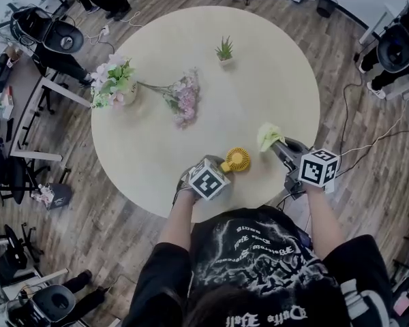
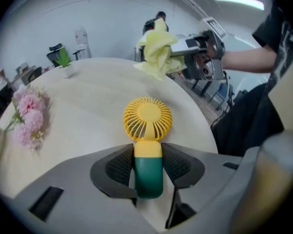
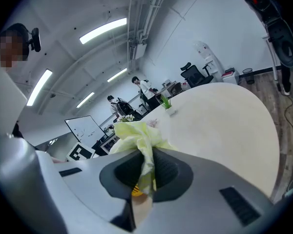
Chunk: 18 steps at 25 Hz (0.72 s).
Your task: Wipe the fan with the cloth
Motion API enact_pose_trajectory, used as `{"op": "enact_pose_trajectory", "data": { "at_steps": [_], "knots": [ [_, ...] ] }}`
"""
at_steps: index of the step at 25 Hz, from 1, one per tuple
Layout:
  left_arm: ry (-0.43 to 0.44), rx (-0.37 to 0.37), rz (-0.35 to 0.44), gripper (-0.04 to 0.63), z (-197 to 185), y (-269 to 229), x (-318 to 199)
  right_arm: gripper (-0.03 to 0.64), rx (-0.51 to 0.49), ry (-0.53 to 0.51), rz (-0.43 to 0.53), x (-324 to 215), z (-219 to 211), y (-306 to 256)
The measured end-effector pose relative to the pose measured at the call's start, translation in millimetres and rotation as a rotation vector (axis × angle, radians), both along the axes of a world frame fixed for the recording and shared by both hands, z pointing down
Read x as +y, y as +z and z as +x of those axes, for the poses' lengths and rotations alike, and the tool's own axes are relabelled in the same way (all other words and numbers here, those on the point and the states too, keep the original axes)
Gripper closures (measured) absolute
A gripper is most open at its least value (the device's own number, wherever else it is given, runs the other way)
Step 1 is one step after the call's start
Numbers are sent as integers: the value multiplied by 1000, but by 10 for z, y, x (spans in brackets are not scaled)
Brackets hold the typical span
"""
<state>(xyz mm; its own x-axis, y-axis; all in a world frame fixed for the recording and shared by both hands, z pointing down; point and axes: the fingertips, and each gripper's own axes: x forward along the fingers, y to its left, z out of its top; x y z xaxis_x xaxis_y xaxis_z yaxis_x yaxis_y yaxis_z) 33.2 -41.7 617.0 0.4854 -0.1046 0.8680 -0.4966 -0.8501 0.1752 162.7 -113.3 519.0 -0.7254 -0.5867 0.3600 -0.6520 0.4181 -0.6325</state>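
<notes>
Pinching the fan by its green handle, the left gripper has both pads pressed flat on either side of it, so that grip looks sorted. The fan's long axis runs straight out along the jaws: handle in the grip, yellow round head sticking out front, grille facing up. It sits low over the table near the person's edge. Can't tell whether the head is actually resting on the tabletop or just hanging over it.

Over on the other side, the right gripper has its jaws clamped on the yellow-green cloth, with a loose bunch puffing out past the tips.

The bit that matters, I think: the cloth is off to the right of the fan head and a little beyond it, near but clearly apart, nothing touching yet. The right hand is the one carrying it and the closest to the grille, so my guess is that the wipe comes from that side, swinging left and down onto the head while the left just holds steady. Since the grille faces up, the bunched end should land on it pretty easily.
</notes>
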Motion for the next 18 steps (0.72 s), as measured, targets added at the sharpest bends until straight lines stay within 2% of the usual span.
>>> {"op": "enact_pose_trajectory", "data": {
  "at_steps": [3,7,12,15,18],
  "knots": [
    [-186,156,-77,397,-6,-150,-17,577,10,6,9,-1,-5,-16],
    [-323,378,-106,397,26,-500,-77,577,29,7,45,-3,-29,-107],
    [-420,796,-121,397,105,-1266,-191,578,28,-17,131,-42,-160,-360],
    [-465,1021,-134,397,25,-1657,-231,578,21,-39,203,-91,-273,-593],
    [-502,1287,-155,397,-131,-2065,-249,578,14,-52,292,-145,-370,-886]
  ]
}}
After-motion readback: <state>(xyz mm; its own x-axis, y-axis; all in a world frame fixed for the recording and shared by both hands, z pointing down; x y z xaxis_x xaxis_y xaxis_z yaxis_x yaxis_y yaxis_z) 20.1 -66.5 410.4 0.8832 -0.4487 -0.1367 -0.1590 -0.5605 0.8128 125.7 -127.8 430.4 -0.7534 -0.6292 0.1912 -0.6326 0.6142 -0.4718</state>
